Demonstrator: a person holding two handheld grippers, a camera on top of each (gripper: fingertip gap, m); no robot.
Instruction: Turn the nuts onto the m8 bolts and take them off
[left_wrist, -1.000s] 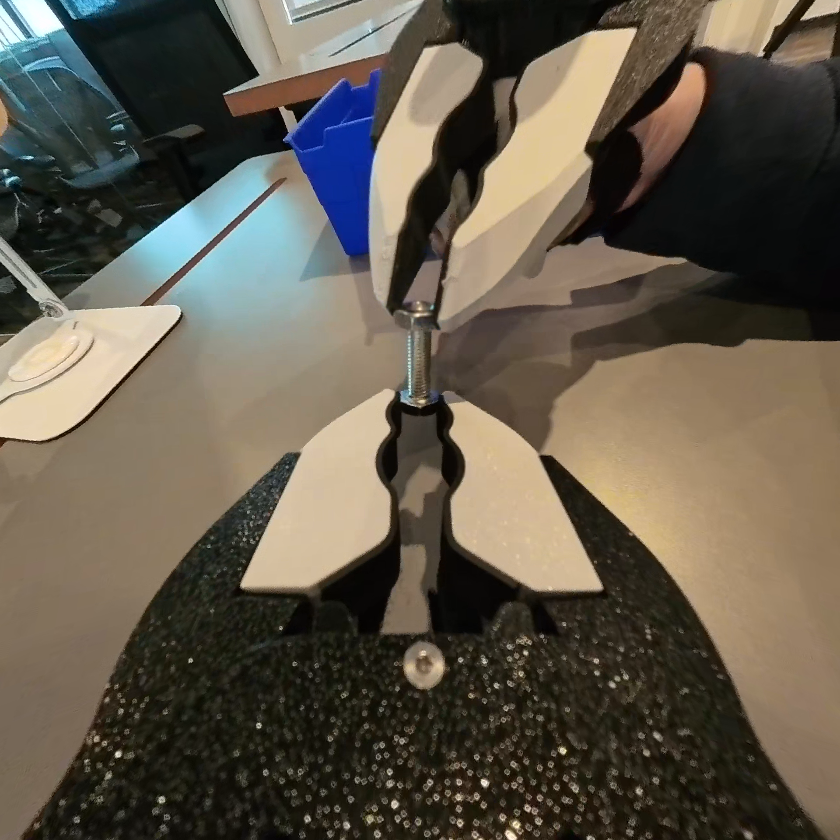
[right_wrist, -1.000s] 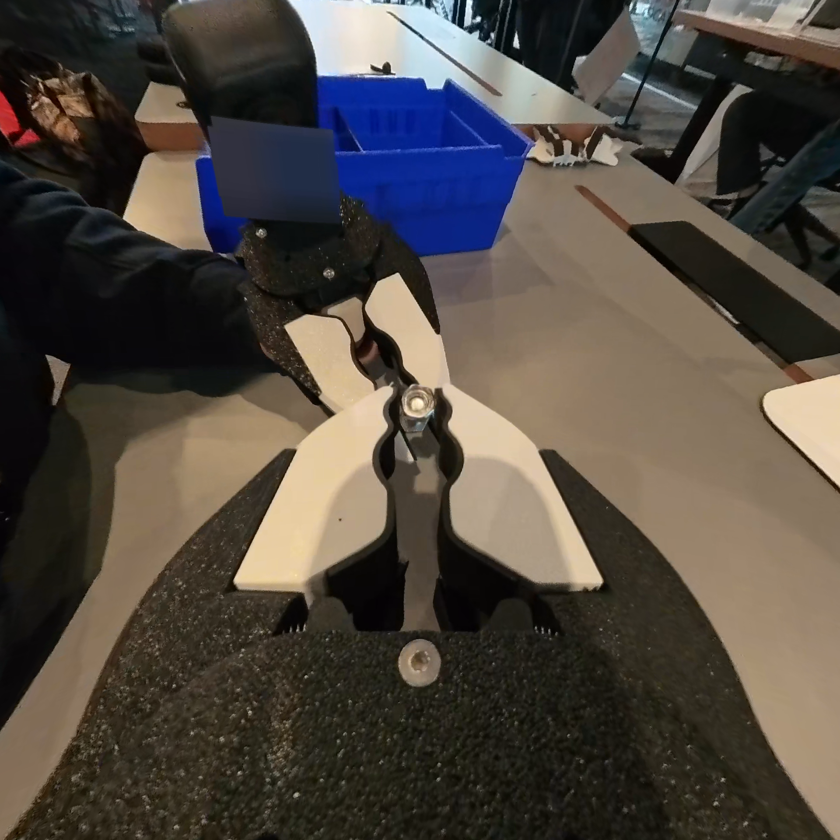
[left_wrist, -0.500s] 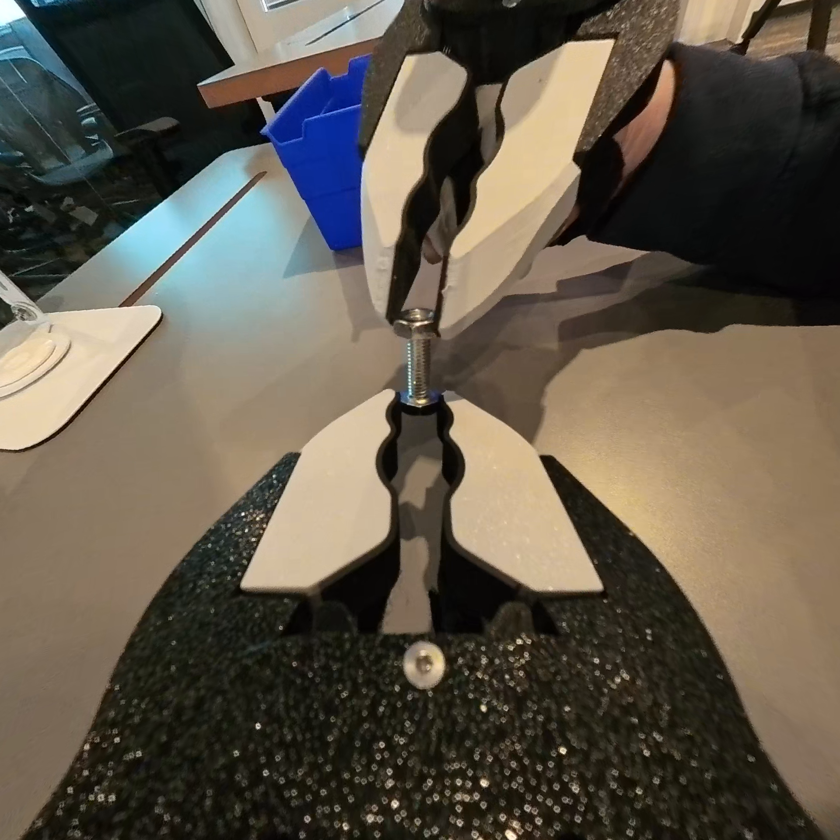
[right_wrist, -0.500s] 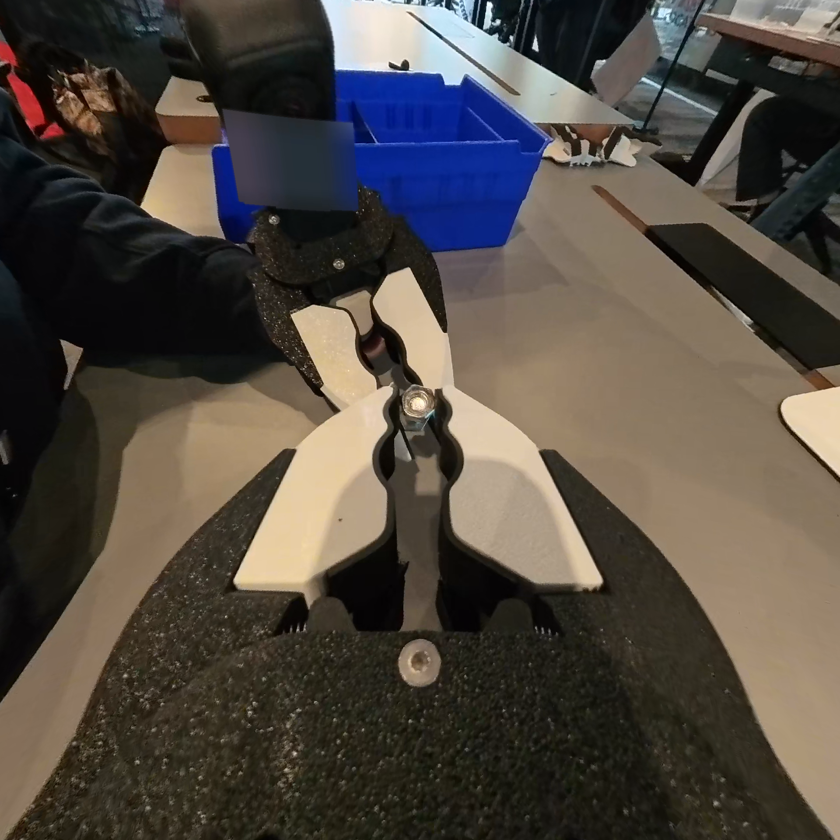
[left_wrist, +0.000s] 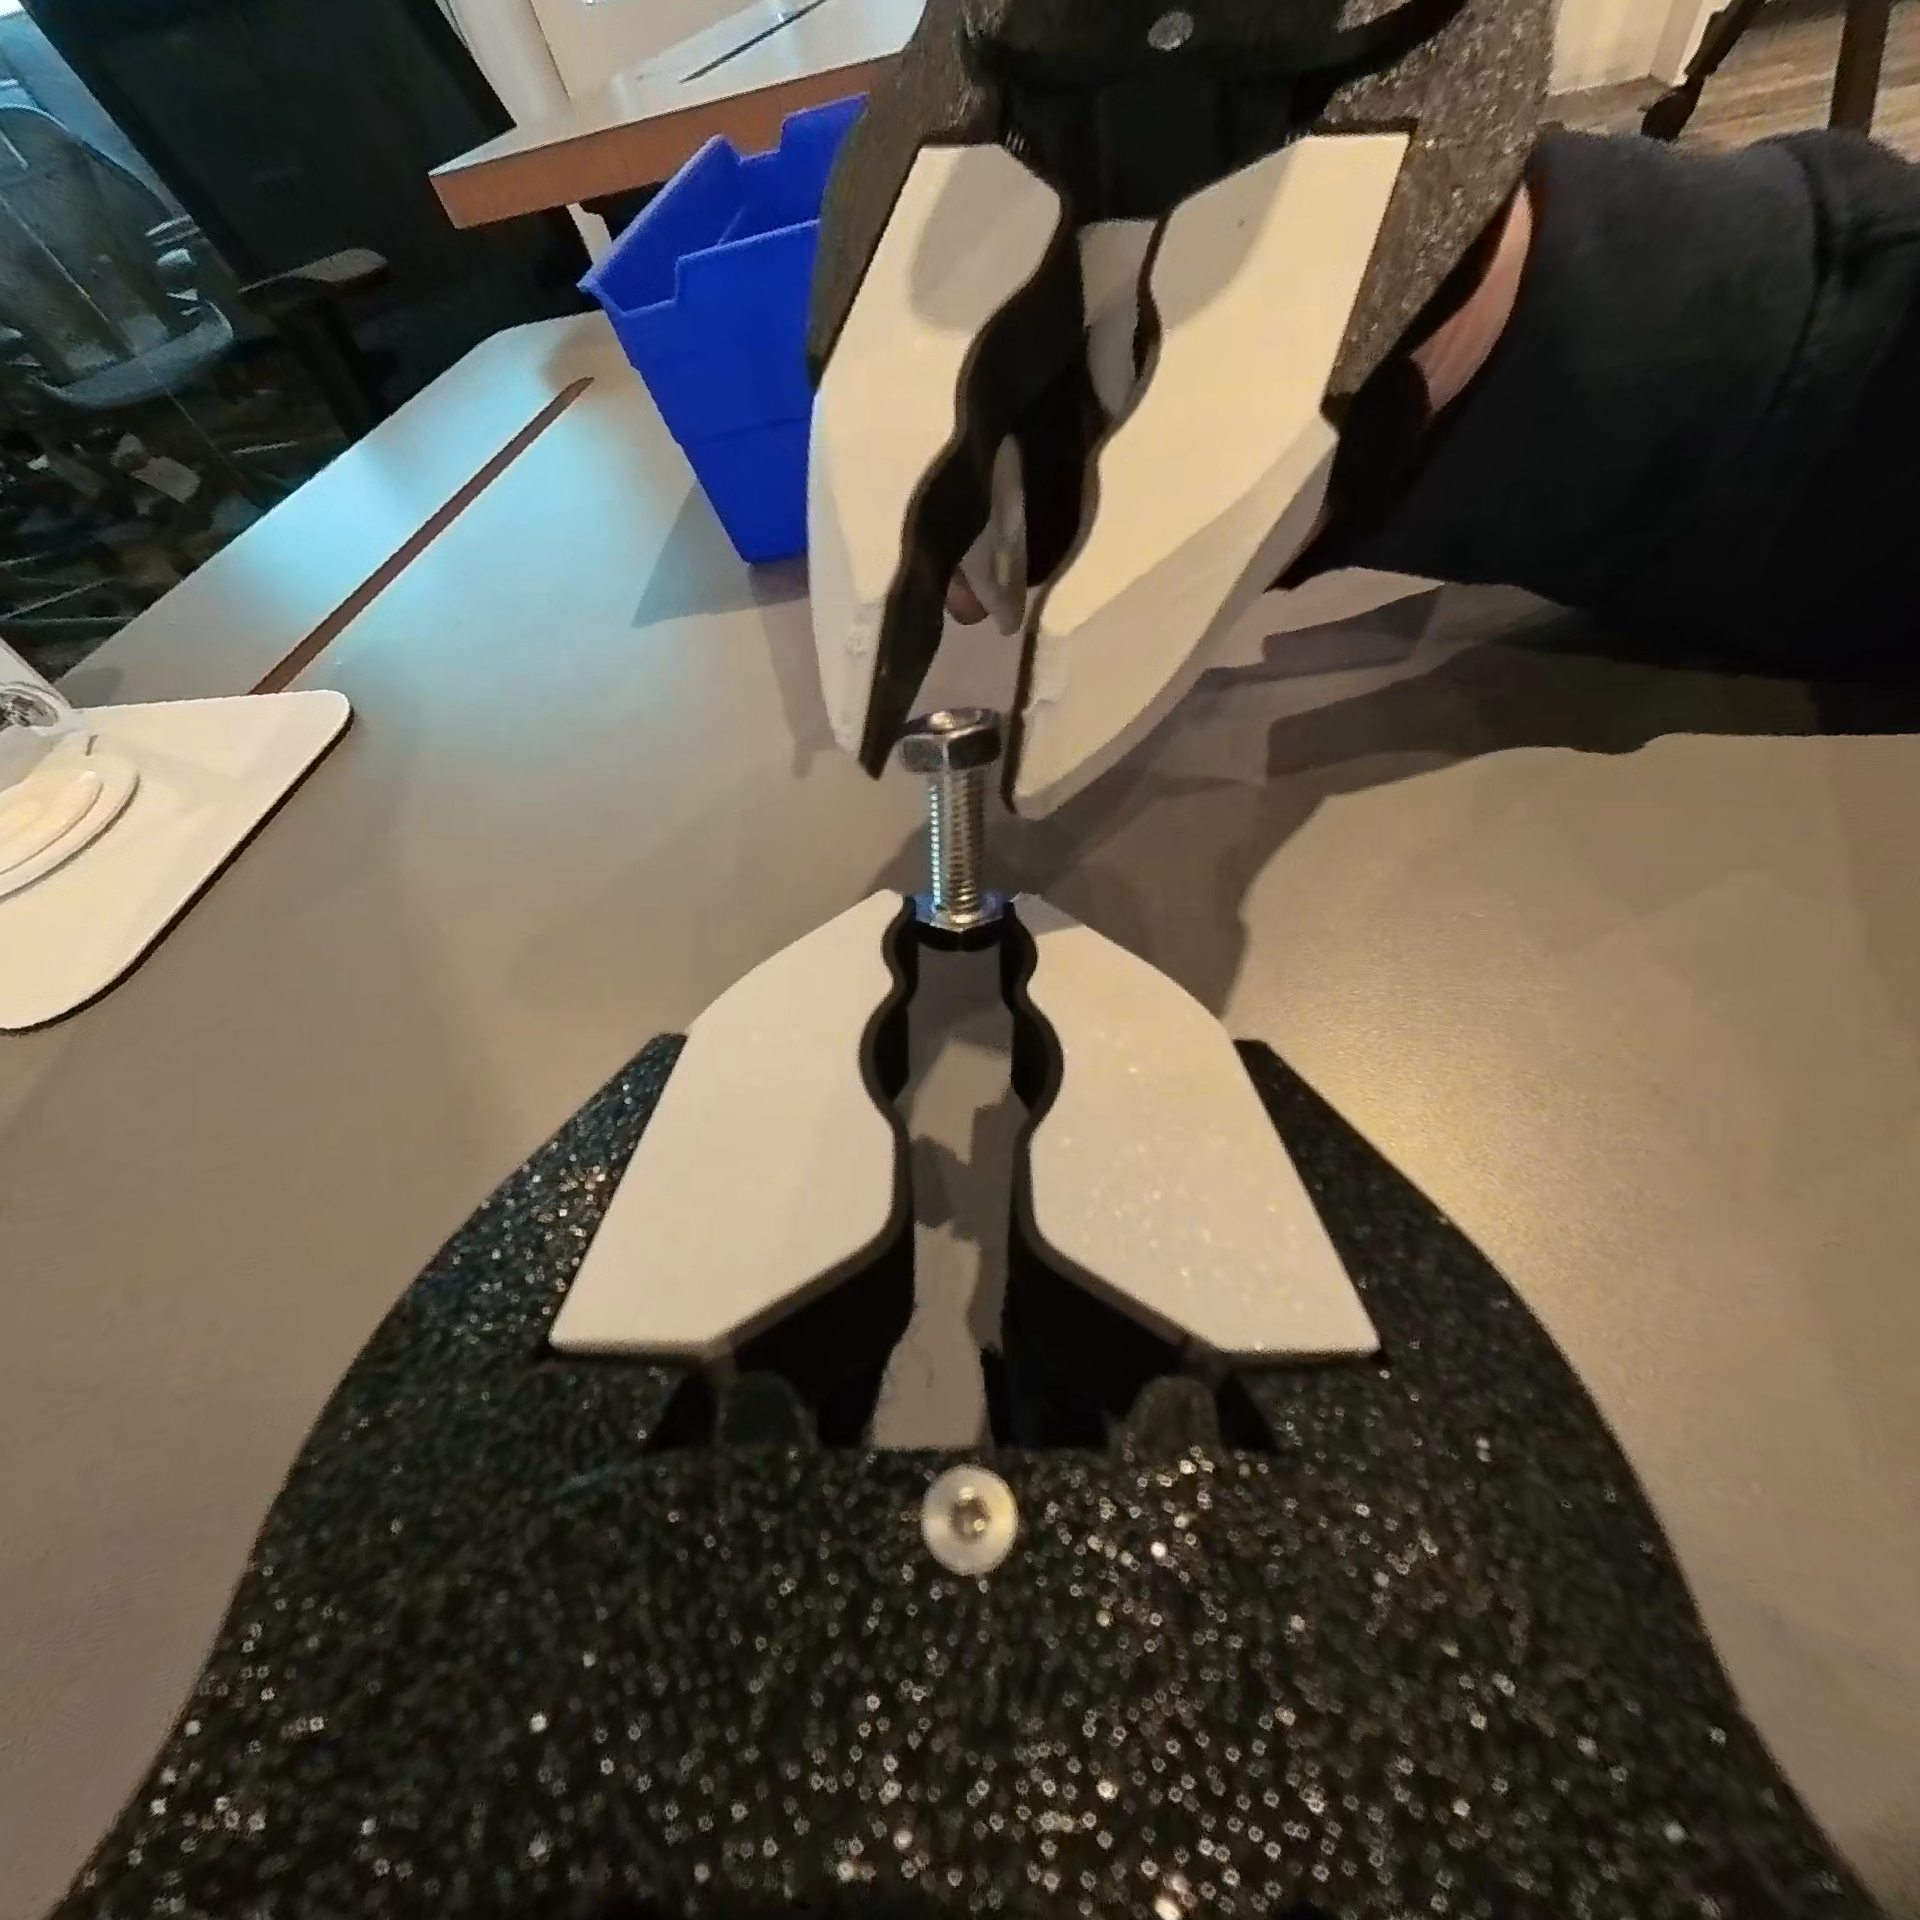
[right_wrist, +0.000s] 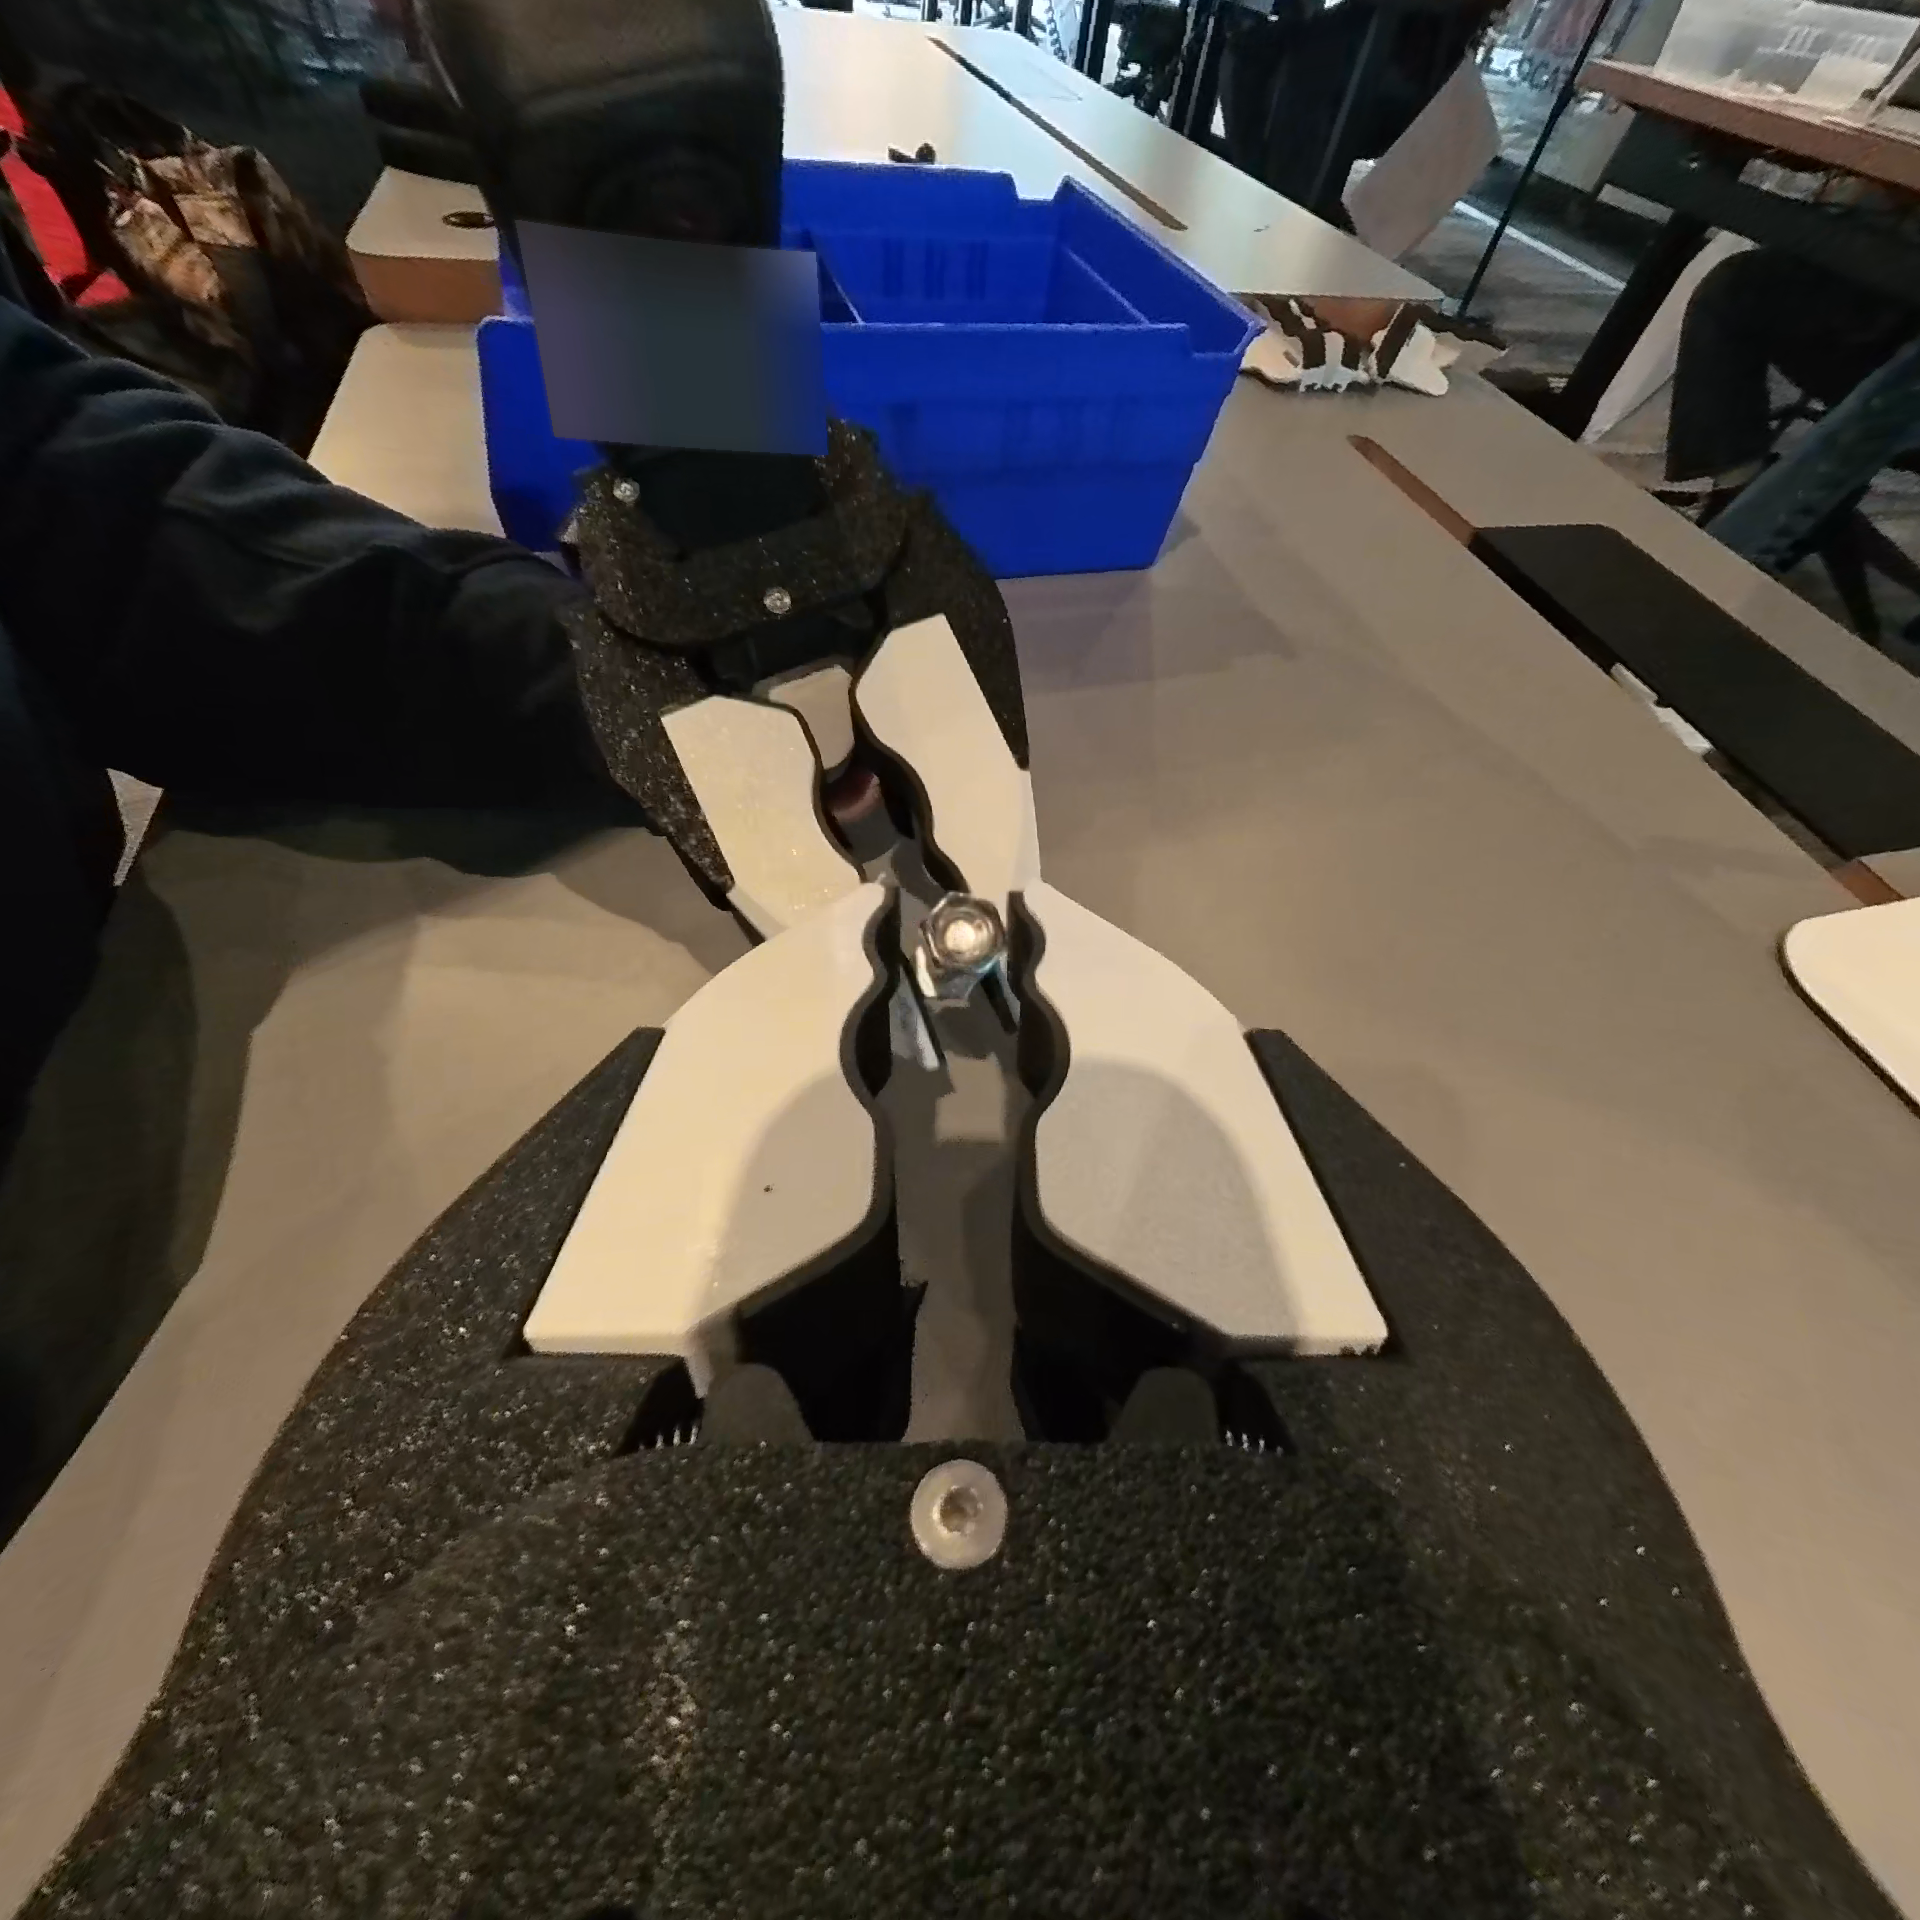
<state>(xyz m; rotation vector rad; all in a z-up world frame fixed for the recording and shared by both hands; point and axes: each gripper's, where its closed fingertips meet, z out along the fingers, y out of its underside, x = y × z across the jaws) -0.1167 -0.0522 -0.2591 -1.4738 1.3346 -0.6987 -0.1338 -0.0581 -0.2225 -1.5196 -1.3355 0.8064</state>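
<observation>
Bolt (left_wrist: 948, 821) upright on nut (left_wrist: 958, 914), bin (left_wrist: 727, 343) behind on table (left_wrist: 468, 831)

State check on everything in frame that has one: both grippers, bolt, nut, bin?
left gripper: shut, pads pressed on the nut.
nut: threaded on the bolt's lower end, clamped.
bolt: upright, head up, most of the thread bare.
right gripper: open, fingers either side of the bolt head, small gaps showing.
blue bin: upright on the table, open top.
</observation>
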